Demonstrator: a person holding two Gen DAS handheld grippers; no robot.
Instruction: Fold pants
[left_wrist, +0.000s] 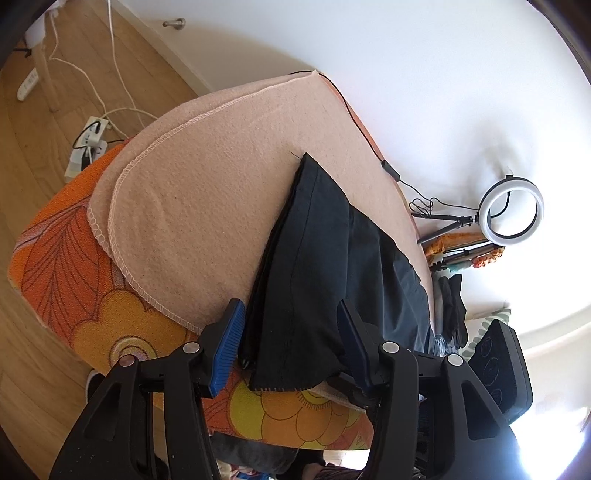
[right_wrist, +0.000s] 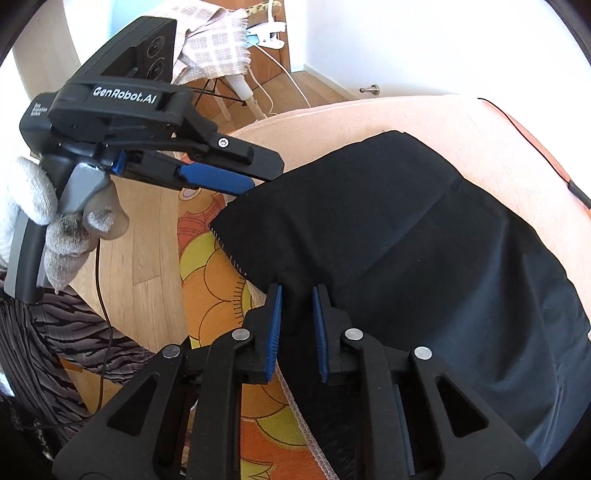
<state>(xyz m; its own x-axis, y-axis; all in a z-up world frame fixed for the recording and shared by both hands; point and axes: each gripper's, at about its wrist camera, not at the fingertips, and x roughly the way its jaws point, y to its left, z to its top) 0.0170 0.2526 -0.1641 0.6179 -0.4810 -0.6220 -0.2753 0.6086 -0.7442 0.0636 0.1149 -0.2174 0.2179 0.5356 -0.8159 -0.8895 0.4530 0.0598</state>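
Left wrist view: the left gripper (left_wrist: 291, 345) stands half open astride the hem end of the pants (left_wrist: 314, 266), its pads apparently not pressing. The black pants lie on a pink blanket (left_wrist: 207, 192) over the orange cover (left_wrist: 74, 266), long axis running from the near hem away toward the far blanket edge. In the right wrist view the right gripper (right_wrist: 297, 325) has narrowed on a fold at the near edge — whether it truly pinches, I cannot tell. Risk, I judge: a thin bite slips, or catches only the top layer, and the fold skews — or the blanket comes up too.
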